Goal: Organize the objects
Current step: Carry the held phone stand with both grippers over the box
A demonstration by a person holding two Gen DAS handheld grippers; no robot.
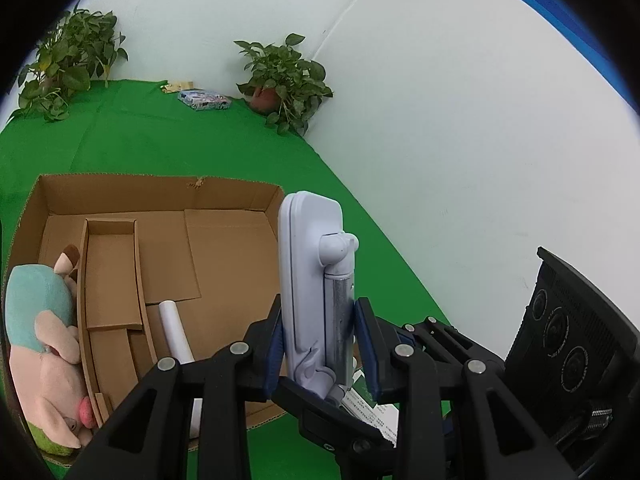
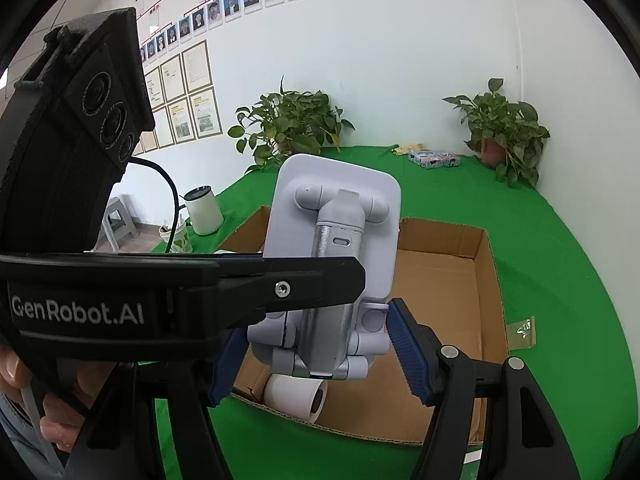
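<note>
The left tongs (image 1: 320,344) pinch a pale grey folding phone stand (image 1: 316,280) by its edges, the blue pads (image 1: 366,344) pressing on either side of its lower half, so the stand rises upright above the near right corner of an open cardboard box (image 1: 160,200). In the right wrist view the same stand (image 2: 332,240) hangs over the box (image 2: 444,280), and the right tongs (image 2: 316,356) are spread wide around its hinged base; whether their pads touch it cannot be told. The box sits on a bench covered in green cloth (image 1: 180,140). Inside lie a plush toy (image 1: 44,352) in the left compartment and a white paper roll (image 2: 296,396) near the front wall. Two potted plants (image 1: 284,80) and a small patterned box (image 1: 204,100) stand along the far edge.
</note>
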